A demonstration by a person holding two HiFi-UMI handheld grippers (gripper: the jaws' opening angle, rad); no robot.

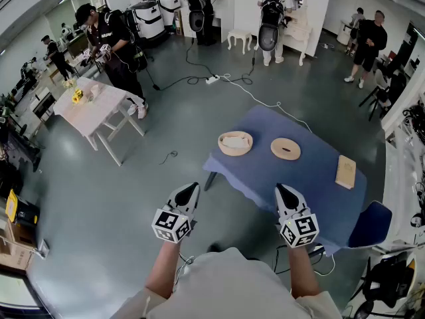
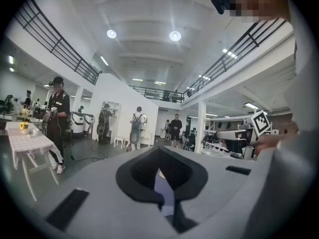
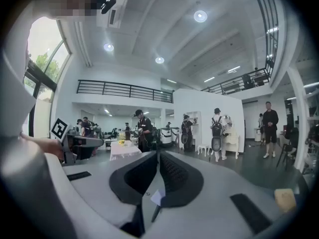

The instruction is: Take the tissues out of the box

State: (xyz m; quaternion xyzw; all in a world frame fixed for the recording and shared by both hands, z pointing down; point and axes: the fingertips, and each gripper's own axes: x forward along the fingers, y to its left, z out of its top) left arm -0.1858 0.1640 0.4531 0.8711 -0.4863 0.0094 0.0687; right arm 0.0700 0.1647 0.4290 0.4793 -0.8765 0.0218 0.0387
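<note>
Ahead, round open wooden box (image 1: 235, 153) of white tissues (image 1: 234, 140); left tool (image 1: 189, 191), right tool (image 1: 284, 193) clenched, empty.

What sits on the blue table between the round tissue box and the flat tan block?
A round wooden lid lies flat there, apart from both, in the head view.

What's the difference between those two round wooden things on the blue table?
The left one, the box, is a bowl with a raised rim and something white inside, likely tissues. The right one, the lid, is a flat disc with a dark slot. The box sits near the table's left edge, while the lid lies nearer its middle. Both are round, pale wood, and they lie apart.
</note>
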